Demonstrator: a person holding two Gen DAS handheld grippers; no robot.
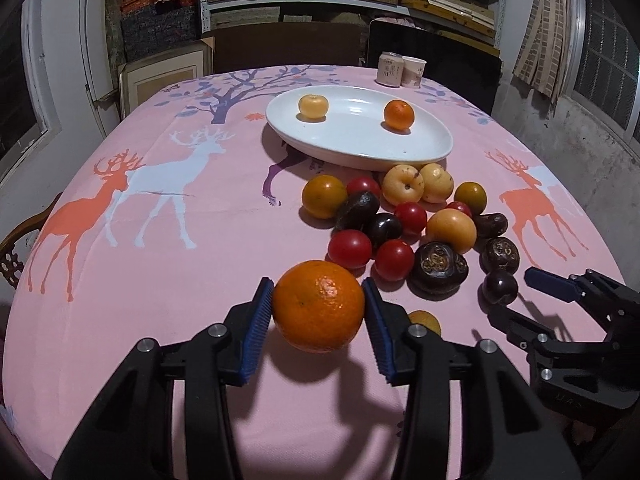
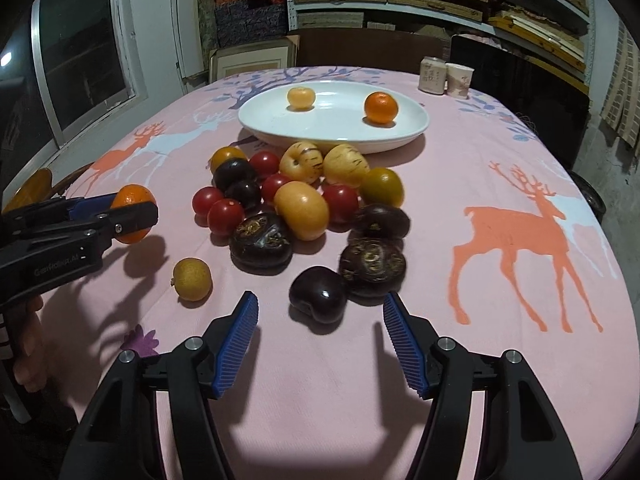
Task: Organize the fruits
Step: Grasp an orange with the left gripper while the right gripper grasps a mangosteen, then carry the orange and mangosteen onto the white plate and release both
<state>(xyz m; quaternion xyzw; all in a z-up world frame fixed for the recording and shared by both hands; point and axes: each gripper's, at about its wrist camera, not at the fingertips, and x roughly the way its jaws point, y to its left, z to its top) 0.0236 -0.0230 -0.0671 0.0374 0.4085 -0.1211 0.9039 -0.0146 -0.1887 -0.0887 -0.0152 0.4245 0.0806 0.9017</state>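
Orange (image 1: 318,306) clamped in left gripper (image 1: 318,312), lifted off pink cloth (image 1: 180,280). Right gripper (image 2: 320,316) agape w/ dark plum (image 2: 318,294) btwn pads, untouched. Risk: smooth orange slips before white plate (image 1: 420,148); plum rolls away.

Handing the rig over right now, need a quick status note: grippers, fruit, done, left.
Left gripper: shut on an orange, lifted off the tablecloth.
Right gripper: open, empty, pointed at a dark plum.
Plate: one yellow fruit, one small orange.
Left: plate the held orange, then the pile in front of the plate and the small brown fruit.
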